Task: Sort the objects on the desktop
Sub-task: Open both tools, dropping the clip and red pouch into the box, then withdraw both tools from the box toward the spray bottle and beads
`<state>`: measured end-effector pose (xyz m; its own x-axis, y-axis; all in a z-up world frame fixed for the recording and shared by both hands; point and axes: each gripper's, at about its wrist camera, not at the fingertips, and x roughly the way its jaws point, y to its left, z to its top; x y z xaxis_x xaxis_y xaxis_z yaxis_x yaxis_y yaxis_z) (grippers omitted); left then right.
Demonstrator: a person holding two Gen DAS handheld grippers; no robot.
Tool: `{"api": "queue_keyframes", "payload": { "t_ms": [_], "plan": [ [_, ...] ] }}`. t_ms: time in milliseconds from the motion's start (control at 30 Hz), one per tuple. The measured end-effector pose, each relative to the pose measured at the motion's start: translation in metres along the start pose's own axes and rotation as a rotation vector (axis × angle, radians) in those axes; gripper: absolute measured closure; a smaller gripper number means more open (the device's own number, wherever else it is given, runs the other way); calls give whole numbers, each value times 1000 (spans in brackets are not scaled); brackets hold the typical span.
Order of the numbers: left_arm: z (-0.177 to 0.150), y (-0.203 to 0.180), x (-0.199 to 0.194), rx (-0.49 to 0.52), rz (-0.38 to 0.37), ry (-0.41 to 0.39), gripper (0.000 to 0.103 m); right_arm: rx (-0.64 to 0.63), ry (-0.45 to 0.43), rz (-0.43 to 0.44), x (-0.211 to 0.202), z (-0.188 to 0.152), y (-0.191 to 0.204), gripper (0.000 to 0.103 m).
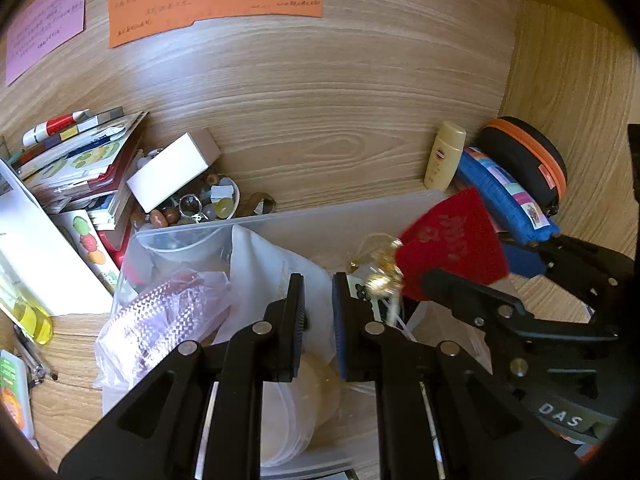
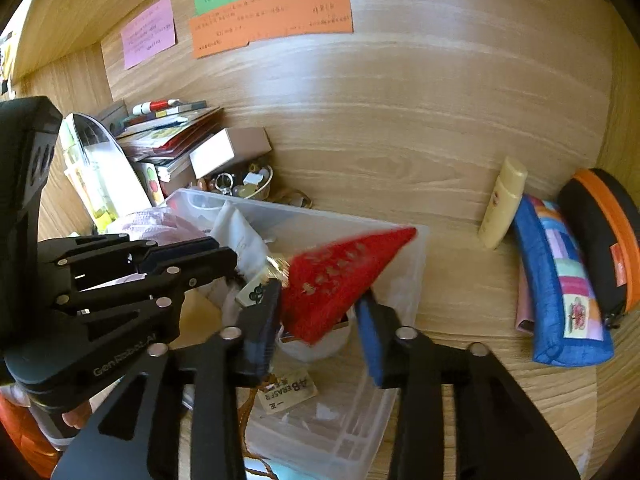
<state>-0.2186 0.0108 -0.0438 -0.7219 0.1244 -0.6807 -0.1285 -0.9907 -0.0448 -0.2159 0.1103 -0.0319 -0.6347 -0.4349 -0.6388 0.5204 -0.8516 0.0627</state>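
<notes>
Over the clear bin, left wrist view:
Room: the clear plastic bin (image 1: 280, 220) sits on the bench (image 1: 320, 120) close to the wooden back wall; a stack of booklets (image 1: 80, 160) crowds its left, a blue pouch (image 1: 504, 196) and lotion bottle (image 1: 444, 156) stand at its right.
Thing: a red pouch (image 1: 452, 244) with gold tassels, blurred, hangs above the bin's right part.
Left tool (image 1: 318, 320): its pads stand slightly apart over the bin, nothing between them.

Over the bin, right wrist view:
Room: bare bench (image 2: 460, 280) lies between the bin (image 2: 416, 264) and the blue pouch (image 2: 560, 288).
Thing: the red pouch (image 2: 336, 280) tilts, tip up-right, gold print showing.
Right tool (image 2: 320, 328): fingers spread wide; the left pad touches the pouch's edge, the right pad stands apart from it.
Left tool (image 2: 200, 256): reaches in from the left, level with the pouch's tassel end.
</notes>
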Motion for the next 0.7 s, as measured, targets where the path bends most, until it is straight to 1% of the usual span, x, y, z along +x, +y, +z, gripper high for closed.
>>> {"api": "queue_keyframes", "payload": {
  "t_ms": [33,100,200,300,333,367,433,467,533,600,633,667,700],
  "plan": [
    [0,0,-2,-1,1,-2,90,-4,-9,-5,-2,0,0,60],
    [1,0,-7,-3,6,-9,89,-13,-25,-10,-6,1,1,60],
    [3,1,-17,0,21,-28,80,-17,-35,-12,-9,1,2,58],
    [3,0,-31,5,37,-55,68,-16,-41,-13,-12,2,2,58],
    [3,1,-36,4,42,-65,60,-15,-41,-13,-12,2,2,54],
    [2,1,-43,2,49,-78,54,-14,-42,-12,-12,2,2,47],
    [-1,4,-56,-7,61,-104,46,-13,-54,-19,-14,2,3,39],
    [-2,5,-61,-12,60,-112,46,-15,-60,-22,-16,2,4,34],
    [-6,7,-73,-18,67,-127,45,-27,-72,-11,-18,3,7,31],
    [-10,10,-84,-19,89,-144,40,-54,-83,-8,-22,3,12,30],
    [-13,12,-89,-22,98,-153,34,-69,-85,-9,-23,3,14,26],
    [-15,14,-95,-25,106,-163,29,-83,-88,-8,-25,3,17,20],
    [-17,17,-100,-28,111,-172,27,-94,-90,-8,-27,3,20,19]
  ]
}}
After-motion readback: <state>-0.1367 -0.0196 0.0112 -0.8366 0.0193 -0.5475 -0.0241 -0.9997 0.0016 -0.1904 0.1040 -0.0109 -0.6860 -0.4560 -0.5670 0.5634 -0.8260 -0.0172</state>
